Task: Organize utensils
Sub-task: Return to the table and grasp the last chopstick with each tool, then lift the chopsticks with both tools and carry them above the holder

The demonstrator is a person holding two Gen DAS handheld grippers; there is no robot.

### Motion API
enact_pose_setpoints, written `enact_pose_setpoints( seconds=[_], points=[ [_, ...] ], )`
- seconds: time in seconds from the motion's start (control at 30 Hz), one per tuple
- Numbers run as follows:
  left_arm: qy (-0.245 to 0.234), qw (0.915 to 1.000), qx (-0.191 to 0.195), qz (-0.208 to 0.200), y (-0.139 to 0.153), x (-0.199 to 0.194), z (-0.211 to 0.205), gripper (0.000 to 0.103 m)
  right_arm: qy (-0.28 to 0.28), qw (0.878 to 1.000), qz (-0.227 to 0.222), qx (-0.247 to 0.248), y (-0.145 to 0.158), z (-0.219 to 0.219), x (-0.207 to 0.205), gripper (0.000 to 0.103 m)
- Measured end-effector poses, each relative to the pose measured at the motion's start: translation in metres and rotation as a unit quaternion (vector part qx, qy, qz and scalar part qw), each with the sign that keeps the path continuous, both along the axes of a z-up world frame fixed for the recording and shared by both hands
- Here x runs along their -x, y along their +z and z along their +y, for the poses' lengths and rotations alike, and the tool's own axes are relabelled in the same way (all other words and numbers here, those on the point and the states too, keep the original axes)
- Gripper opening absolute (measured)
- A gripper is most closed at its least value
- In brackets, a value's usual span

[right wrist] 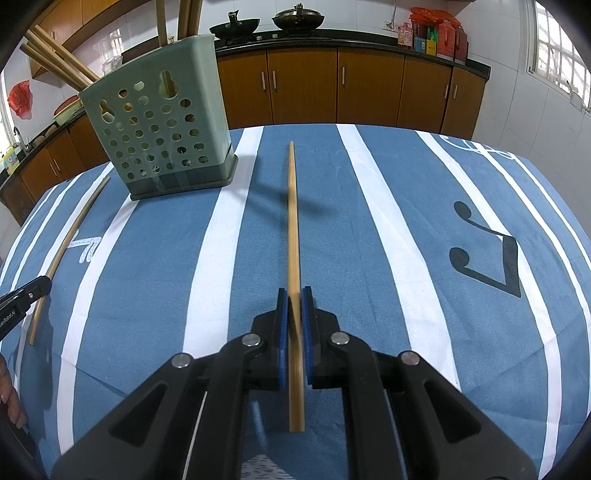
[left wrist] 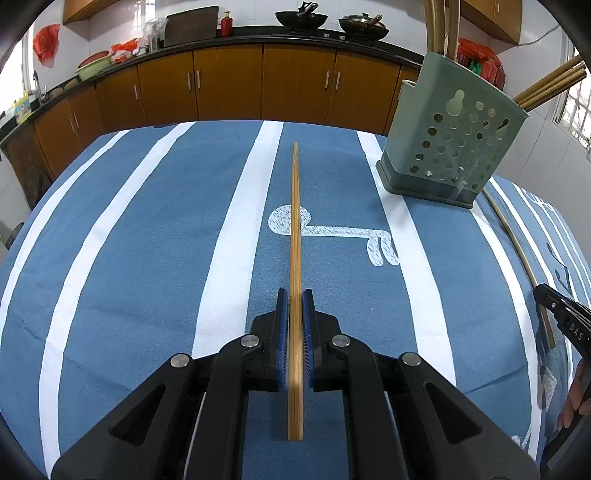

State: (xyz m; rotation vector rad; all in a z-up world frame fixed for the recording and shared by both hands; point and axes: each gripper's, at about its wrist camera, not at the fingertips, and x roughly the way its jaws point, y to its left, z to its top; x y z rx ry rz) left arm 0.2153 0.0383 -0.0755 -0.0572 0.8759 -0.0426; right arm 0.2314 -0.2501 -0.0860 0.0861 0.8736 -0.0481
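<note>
My left gripper (left wrist: 295, 295) is shut on a bamboo chopstick (left wrist: 295, 236) that points straight ahead over the blue striped tablecloth. My right gripper (right wrist: 294, 293) is shut on another bamboo chopstick (right wrist: 293, 221), also pointing ahead. A green perforated utensil holder (left wrist: 452, 147) stands to the right in the left wrist view and to the left in the right wrist view (right wrist: 162, 129), with several chopsticks (right wrist: 55, 61) standing in it. Each gripper's chopstick shows at the edge of the other view, the right one (left wrist: 517, 251) and the left one (right wrist: 70, 243).
The table is covered by a blue cloth with white stripes (left wrist: 147, 240) and a music note print (right wrist: 487, 254). Wooden cabinets (left wrist: 229, 85) and a dark counter with woks (left wrist: 301, 18) run along the back wall. A window (right wrist: 557, 51) is at the right.
</note>
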Motion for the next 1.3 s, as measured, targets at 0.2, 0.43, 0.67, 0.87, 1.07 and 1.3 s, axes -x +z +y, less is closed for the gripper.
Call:
enact_pose_setpoints(
  seconds=[0.2, 0.43, 0.67, 0.87, 1.07, 1.3],
  points=[
    [0.000, 1.0000, 0.000, 0.000, 0.000, 0.000, 0.000, 0.009, 0.000, 1.000, 0.000, -0.001, 0.000, 0.000, 0.000, 0.009],
    [0.000, 1.0000, -0.001, 0.000, 0.000, 0.001, 0.000, 0.009, -0.001, 1.000, 0.001, 0.005, 0.000, 0.001, 0.001, 0.009],
    [-0.006, 0.9999, -0.011, 0.001, 0.001, 0.005, -0.003, 0.009, 0.001, 1.000, 0.001, 0.003, -0.001, 0.002, 0.005, 0.009],
    [-0.021, 0.9994, -0.025, 0.009, 0.004, 0.010, -0.002, 0.008, 0.003, 1.000, -0.006, 0.002, 0.005, 0.000, 0.010, 0.008],
    [-0.026, 0.9991, -0.011, -0.031, 0.038, 0.024, 0.008, 0.008, -0.007, 0.998, -0.064, -0.009, 0.044, -0.009, 0.024, 0.008],
    [-0.030, 0.9943, 0.011, -0.101, 0.092, 0.038, 0.015, 0.008, -0.014, 0.989, -0.144, -0.011, 0.099, -0.016, 0.038, 0.008]
  ],
)
